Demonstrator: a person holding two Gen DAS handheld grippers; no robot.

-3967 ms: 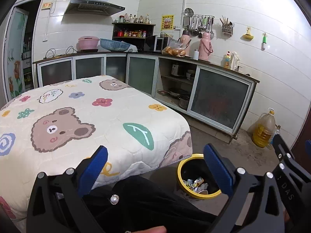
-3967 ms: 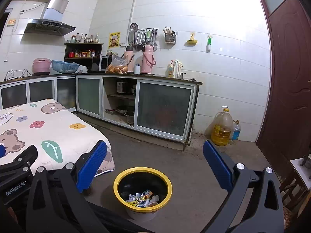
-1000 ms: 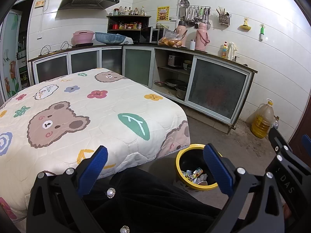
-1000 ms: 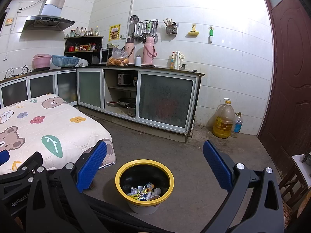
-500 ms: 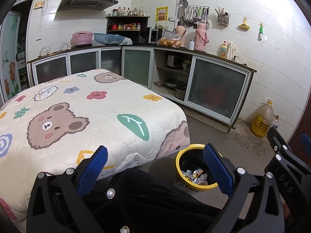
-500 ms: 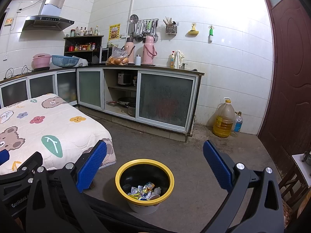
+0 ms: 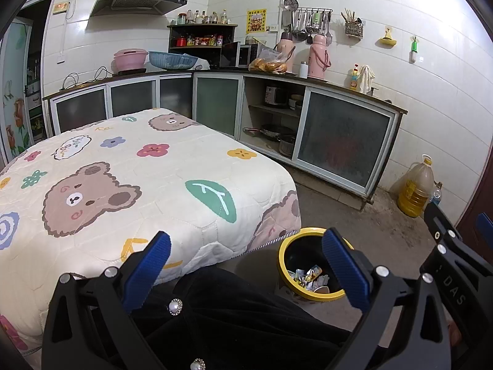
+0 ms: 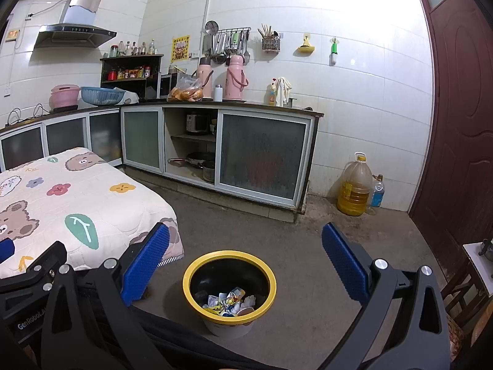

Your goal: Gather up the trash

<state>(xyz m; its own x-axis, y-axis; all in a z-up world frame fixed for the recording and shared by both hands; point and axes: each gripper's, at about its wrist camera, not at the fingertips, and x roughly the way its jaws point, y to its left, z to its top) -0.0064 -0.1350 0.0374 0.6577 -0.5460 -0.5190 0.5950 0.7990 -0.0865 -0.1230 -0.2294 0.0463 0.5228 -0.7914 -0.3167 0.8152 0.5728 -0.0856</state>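
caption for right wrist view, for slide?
Open right gripper above yellow-rimmed bin holding wrappers.

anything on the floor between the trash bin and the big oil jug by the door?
Nothing: in the right wrist view, bare concrete floor runs from the trash bin to the oil jug.

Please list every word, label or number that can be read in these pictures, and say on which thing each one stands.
"DAS": on the right gripper, seen in the left view.
"GenRobot.A", cut off: on the left gripper, seen in the right view.
Yellow poster, oil jug label, shelf jars: too small to read.
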